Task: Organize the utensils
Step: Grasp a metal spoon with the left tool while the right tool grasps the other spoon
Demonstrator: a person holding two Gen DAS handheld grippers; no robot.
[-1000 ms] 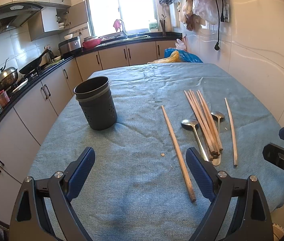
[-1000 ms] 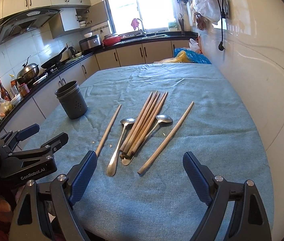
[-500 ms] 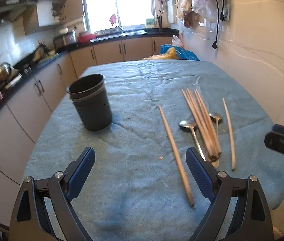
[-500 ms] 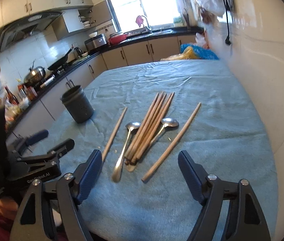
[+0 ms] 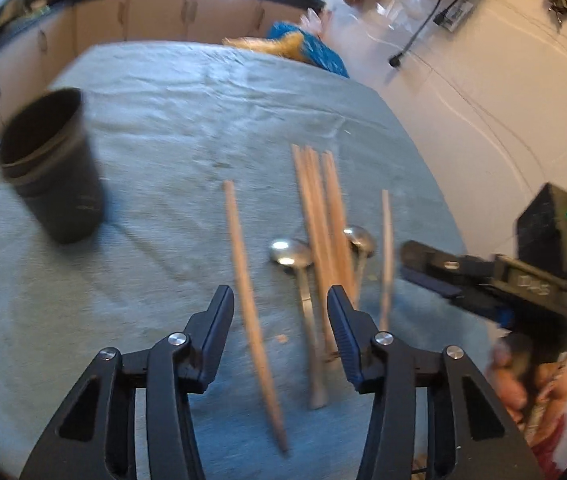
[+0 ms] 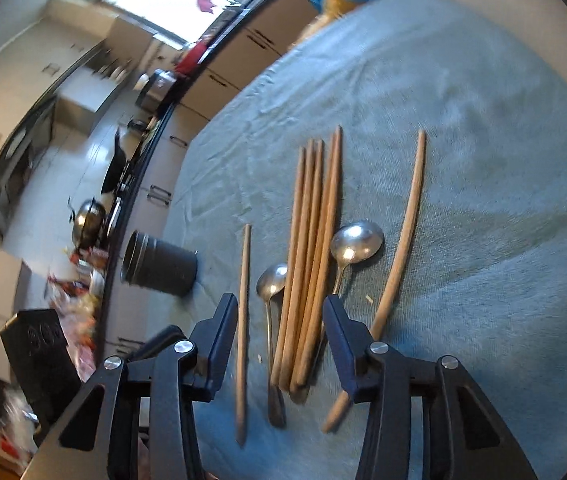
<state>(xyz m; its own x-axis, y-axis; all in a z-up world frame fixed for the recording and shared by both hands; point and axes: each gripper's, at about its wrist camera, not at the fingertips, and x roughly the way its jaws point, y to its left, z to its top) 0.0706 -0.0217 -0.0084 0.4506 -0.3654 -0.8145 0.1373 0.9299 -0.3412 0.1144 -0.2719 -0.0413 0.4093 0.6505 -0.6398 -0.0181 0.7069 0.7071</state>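
Wooden chopsticks and two metal spoons lie on the blue-grey tablecloth. In the left wrist view my left gripper [image 5: 279,304] is open and empty above a single chopstick [image 5: 249,300] and a spoon [image 5: 293,256], with a chopstick bundle [image 5: 323,220] just right. The dark utensil cup [image 5: 49,168] stands upright at the left. In the right wrist view my right gripper [image 6: 279,312] is open and empty over the chopstick bundle [image 6: 311,240], between two spoons [image 6: 357,240]. A lone chopstick [image 6: 403,232] lies to the right. The cup [image 6: 159,268] is at the left.
A white tiled wall [image 5: 503,100] borders the table's right side. Kitchen counters with cabinets [image 5: 155,16] run along the far and left sides. A blue and yellow bag [image 5: 307,48] sits at the table's far edge. The right gripper's body [image 5: 503,284] shows at the right.
Both grippers have moved forward and down toward the utensils and narrowed their jaws. The right gripper's view has tilted. The utensils and cup have not moved.
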